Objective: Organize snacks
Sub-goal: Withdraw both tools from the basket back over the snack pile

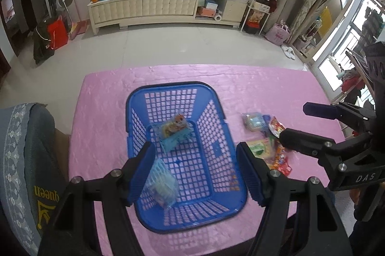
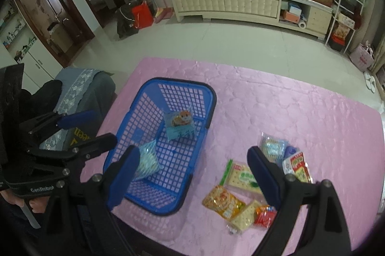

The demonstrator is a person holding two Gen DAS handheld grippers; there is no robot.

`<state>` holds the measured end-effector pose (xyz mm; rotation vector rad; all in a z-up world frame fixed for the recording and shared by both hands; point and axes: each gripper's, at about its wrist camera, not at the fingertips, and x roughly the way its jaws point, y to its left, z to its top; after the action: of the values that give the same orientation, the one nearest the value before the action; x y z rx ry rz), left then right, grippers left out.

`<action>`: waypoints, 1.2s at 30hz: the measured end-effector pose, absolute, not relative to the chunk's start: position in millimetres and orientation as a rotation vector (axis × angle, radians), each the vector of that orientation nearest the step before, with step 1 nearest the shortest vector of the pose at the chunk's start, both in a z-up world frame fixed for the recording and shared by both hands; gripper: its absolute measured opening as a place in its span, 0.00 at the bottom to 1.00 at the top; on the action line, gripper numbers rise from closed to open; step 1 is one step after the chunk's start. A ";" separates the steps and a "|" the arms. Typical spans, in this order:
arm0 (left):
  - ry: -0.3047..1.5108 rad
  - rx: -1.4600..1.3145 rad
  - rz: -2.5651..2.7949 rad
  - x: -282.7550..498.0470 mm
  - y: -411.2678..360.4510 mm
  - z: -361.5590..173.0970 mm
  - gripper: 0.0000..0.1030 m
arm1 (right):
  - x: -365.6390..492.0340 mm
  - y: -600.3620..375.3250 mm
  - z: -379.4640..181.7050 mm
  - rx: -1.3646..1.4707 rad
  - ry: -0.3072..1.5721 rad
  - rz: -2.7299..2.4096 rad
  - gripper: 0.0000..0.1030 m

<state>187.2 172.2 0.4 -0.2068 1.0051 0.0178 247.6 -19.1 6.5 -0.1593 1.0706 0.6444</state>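
Note:
A blue plastic basket [image 1: 134,109] [image 2: 125,126] stands on the pink table. Inside lie a cartoon snack pack [image 1: 174,127] [image 2: 179,124] and a pale blue pack [image 1: 161,186] [image 2: 146,159]. My left gripper [image 1: 195,171] [image 2: 87,128] hovers open and empty over the basket's near end. Several snack packs lie right of the basket: a green cracker pack [image 2: 240,177] [image 1: 259,147], a yellow pack [image 2: 223,203], a red pack [image 2: 264,216], a blue-white pack [image 2: 273,149] [image 1: 253,121]. My right gripper [image 2: 195,176] [image 1: 293,122] is open and empty above them.
A grey-blue cushioned chair [image 1: 21,159] [image 2: 81,87] stands at the table's left edge. The pink tablecloth [image 2: 300,116] reaches far and right. A cream TV cabinet [image 1: 166,5] lines the far wall across bare floor.

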 end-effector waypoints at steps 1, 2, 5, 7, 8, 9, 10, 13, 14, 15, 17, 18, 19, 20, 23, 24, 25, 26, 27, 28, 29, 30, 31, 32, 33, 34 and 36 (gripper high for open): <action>1.003 -0.203 0.017 183.0 166.7 3.3 0.66 | 243.5 -22.9 6.9 -0.163 1.074 0.638 0.90; 1.001 -0.199 0.014 179.9 162.5 5.1 0.66 | 240.7 -25.9 7.3 -0.164 1.075 0.631 0.90; 0.985 -0.185 0.008 170.2 149.5 12.8 0.66 | 228.4 -40.7 11.3 -0.137 1.055 0.618 0.90; 0.975 -0.180 -0.001 164.1 139.1 17.9 0.66 | 222.3 -52.8 14.7 -0.100 1.042 0.622 0.90; 0.972 -0.178 -0.003 163.1 135.2 19.8 0.66 | 220.7 -57.5 16.3 -0.091 1.041 0.623 0.90; 0.970 -0.173 -0.006 161.8 130.9 21.7 0.66 | 219.5 -61.9 16.6 -0.084 1.041 0.619 0.90; 0.967 -0.166 -0.007 160.5 124.9 23.2 0.66 | 218.0 -68.7 16.8 -0.076 1.040 0.606 0.90; 0.958 -0.156 -0.017 155.3 111.3 24.0 0.66 | 213.0 -88.5 18.2 -0.058 1.022 0.581 0.90; 0.957 -0.156 -0.021 154.8 107.6 23.7 0.66 | 211.9 -94.9 18.8 -0.053 1.017 0.574 0.90; 0.956 -0.156 -0.026 154.3 103.3 23.1 0.66 | 210.1 -101.8 18.7 -0.050 1.013 0.563 0.90; 0.957 -0.159 -0.041 153.9 92.6 20.1 0.66 | 208.3 -116.3 16.8 -0.049 1.011 0.531 0.90; 0.960 -0.157 -0.048 154.4 87.9 17.9 0.66 | 208.1 -122.5 17.4 -0.047 1.012 0.522 0.90; 0.963 -0.153 -0.055 155.1 82.9 15.3 0.66 | 207.2 -129.5 15.9 -0.041 1.011 0.507 0.90; 0.965 -0.151 -0.059 155.1 79.0 13.5 0.66 | 207.7 -138.0 12.6 -0.028 1.018 0.486 0.90; 0.977 -0.147 -0.077 157.4 63.7 5.3 0.66 | 210.6 -159.3 1.7 0.008 1.060 0.447 0.90; 0.983 -0.147 -0.082 158.7 58.9 2.1 0.66 | 211.6 -166.6 -2.6 0.021 1.070 0.439 0.90; 0.989 -0.146 -0.086 159.9 53.8 -1.2 0.66 | 211.9 -173.0 -5.4 0.026 1.072 0.433 0.90; 0.994 -0.144 -0.091 160.8 48.6 -4.9 0.66 | 211.8 -177.6 -7.5 0.025 1.066 0.424 0.90; 0.997 -0.143 -0.095 160.5 44.1 -7.8 0.66 | 209.6 -183.0 -9.0 0.021 1.054 0.416 0.90; 1.003 -0.141 -0.102 161.6 38.9 -12.5 0.66 | 206.8 -188.4 -10.7 0.017 1.034 0.409 0.90; 1.006 -0.140 -0.104 162.3 35.1 -14.8 0.66 | 205.4 -192.8 -13.4 0.006 1.009 0.408 0.90; 1.011 -0.137 -0.106 163.1 30.4 -19.7 0.66 | 203.5 -196.7 -15.6 -0.004 0.993 0.419 0.90; 1.014 -0.134 -0.106 163.2 25.6 -24.5 0.66 | 202.1 -200.2 -18.7 -0.017 0.979 0.439 0.90; 1.015 -0.133 -0.105 163.8 21.8 -26.3 0.66 | 200.6 -202.0 -24.2 -0.042 0.972 0.459 0.90; 1.015 -0.131 -0.105 164.0 17.4 -30.8 0.66 | 200.4 -204.8 -29.5 -0.048 0.981 0.460 0.90; 1.018 -0.130 -0.104 163.8 14.1 -36.2 0.66 | 201.7 -208.2 -38.3 -0.042 1.012 0.454 0.90; 1.025 -0.137 -0.103 163.0 8.8 -47.2 0.66 | 205.1 -216.6 -52.7 -0.014 1.059 0.459 0.90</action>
<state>163.0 8.8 -47.2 -0.1369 1.0249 -0.1031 205.1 -216.6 -52.7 -0.0138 1.0591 0.4592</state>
